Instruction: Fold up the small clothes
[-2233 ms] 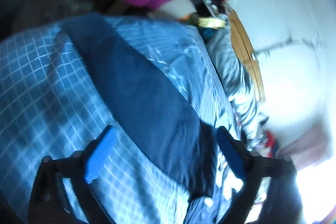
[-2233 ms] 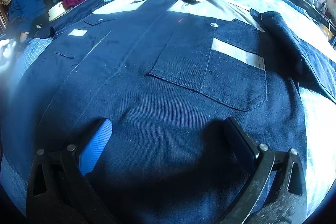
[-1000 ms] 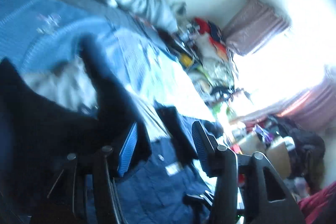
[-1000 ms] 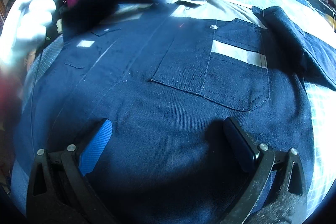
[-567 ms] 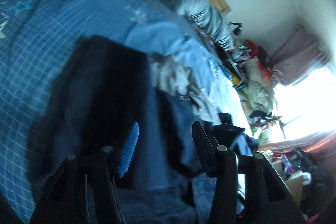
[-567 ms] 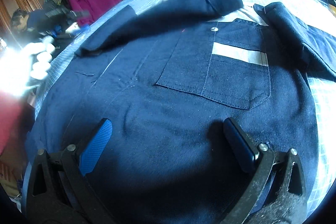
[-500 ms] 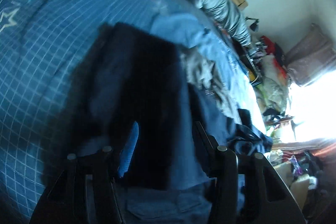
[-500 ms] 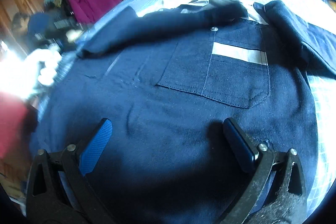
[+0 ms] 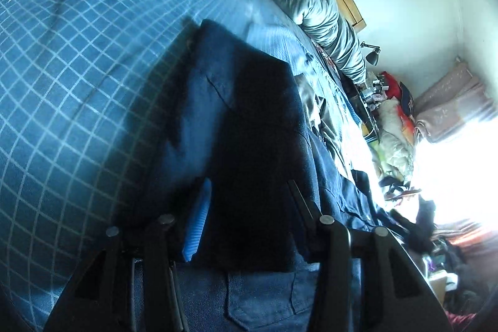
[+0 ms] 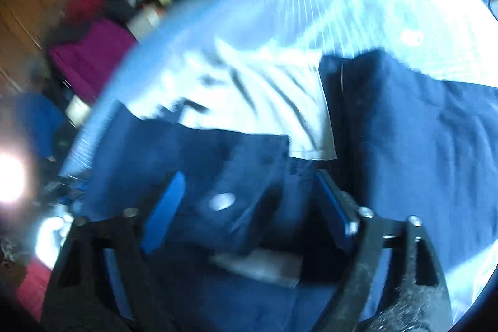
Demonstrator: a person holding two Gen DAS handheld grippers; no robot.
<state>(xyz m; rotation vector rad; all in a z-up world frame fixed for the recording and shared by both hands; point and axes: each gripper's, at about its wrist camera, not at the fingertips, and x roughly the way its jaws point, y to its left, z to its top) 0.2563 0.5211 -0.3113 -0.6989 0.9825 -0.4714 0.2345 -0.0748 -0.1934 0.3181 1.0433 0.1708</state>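
Lying across the checked blue bedspread, the navy shirt has one sleeve folded over its body, the sleeve's edge running toward 11 o'clock. The left gripper stands partly apart around that dark fold, though whether it pinches cloth I cannot tell. The right gripper, blurred, gapes over the shirt near its pale collar; bare bedspread lies at 9 o'clock.
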